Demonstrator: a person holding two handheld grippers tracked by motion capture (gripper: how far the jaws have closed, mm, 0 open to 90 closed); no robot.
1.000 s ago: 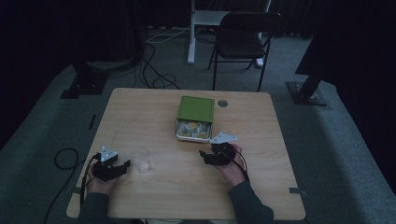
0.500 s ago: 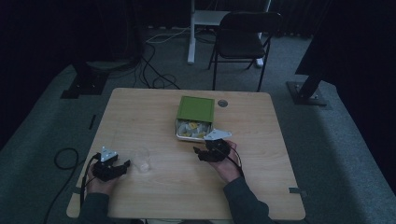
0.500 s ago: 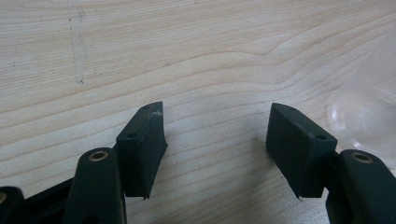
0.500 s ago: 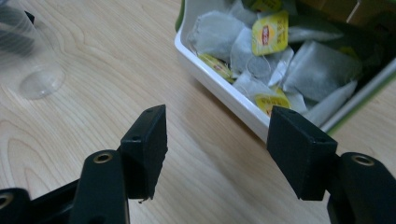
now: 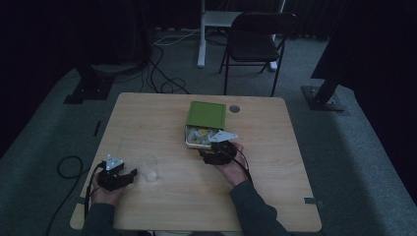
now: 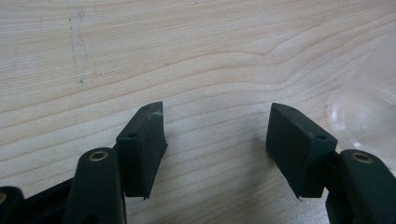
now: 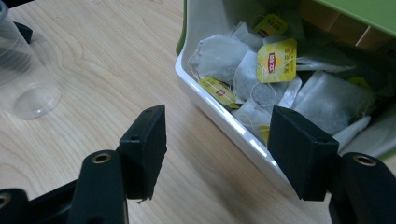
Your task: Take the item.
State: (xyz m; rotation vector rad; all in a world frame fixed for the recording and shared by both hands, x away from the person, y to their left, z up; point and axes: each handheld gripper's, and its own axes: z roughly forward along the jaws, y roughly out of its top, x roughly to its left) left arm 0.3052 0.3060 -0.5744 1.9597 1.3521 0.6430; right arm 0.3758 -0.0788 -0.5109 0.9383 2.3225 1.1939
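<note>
A white box (image 5: 189, 141) with a green lid (image 5: 206, 114) half over it sits mid-table, holding several tea bags (image 7: 261, 74) with yellow tags. My right gripper (image 5: 210, 154) hovers at the box's near edge (image 7: 224, 122), jaws open and empty, one finger (image 7: 302, 149) over the rim. A clear plastic cup (image 5: 149, 168) stands left of centre on the table (image 5: 275, 196); its base also shows in the right gripper view (image 7: 28, 79) and the left gripper view (image 6: 369, 116). My left gripper (image 5: 125, 177) rests on the wood beside the cup, open with nothing between its jaws (image 6: 217, 140).
A dark round grommet (image 5: 234, 108) lies behind the box near the table's far edge. A black folding chair (image 5: 255, 44) and a white stand stand beyond the table. Cables (image 5: 69, 167) trail over the floor at the left.
My right gripper has moved left and slightly away from me, up to the box's near edge. The left gripper and the cup have stayed put.
</note>
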